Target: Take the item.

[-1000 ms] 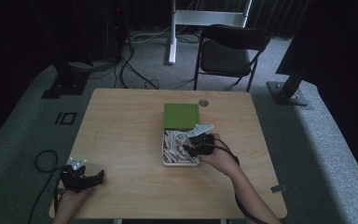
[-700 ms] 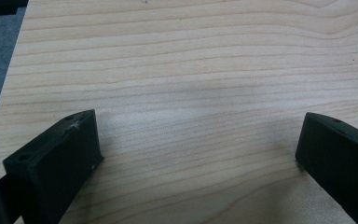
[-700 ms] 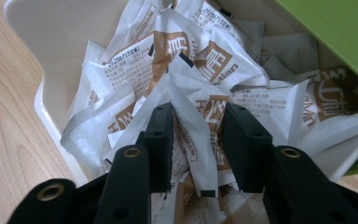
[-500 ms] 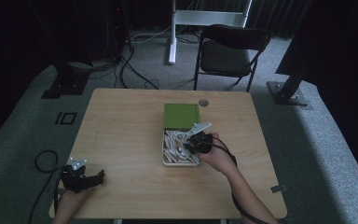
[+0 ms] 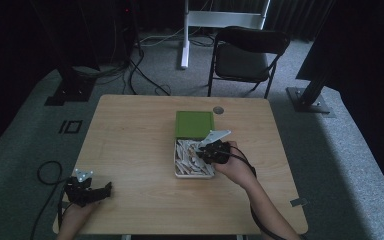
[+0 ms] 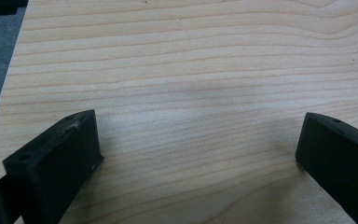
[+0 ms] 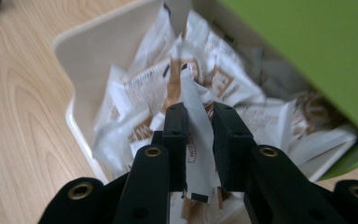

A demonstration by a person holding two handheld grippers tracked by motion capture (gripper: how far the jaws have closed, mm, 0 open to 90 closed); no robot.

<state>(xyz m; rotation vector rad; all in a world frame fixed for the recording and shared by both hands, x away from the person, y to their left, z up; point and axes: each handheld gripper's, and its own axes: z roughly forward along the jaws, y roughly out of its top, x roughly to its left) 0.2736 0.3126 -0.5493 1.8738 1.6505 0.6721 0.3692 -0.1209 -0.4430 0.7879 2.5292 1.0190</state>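
Pinching white sachet (image 7: 196,140) edge-on, R gripper (image 7: 199,122) over white tray (image 7: 88,44) w/ packets | L gripper (image 6: 196,154) spread wide, on bare table (image 6: 191,70) | green lid (image 5: 194,124) behind tray

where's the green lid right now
In the high view the green lid lies flat on the table, right of centre, against the far edge of the white tray of sachets, near the right gripper.

High view overhead; tongs views close, tabletop (image 5: 135,150) shared.
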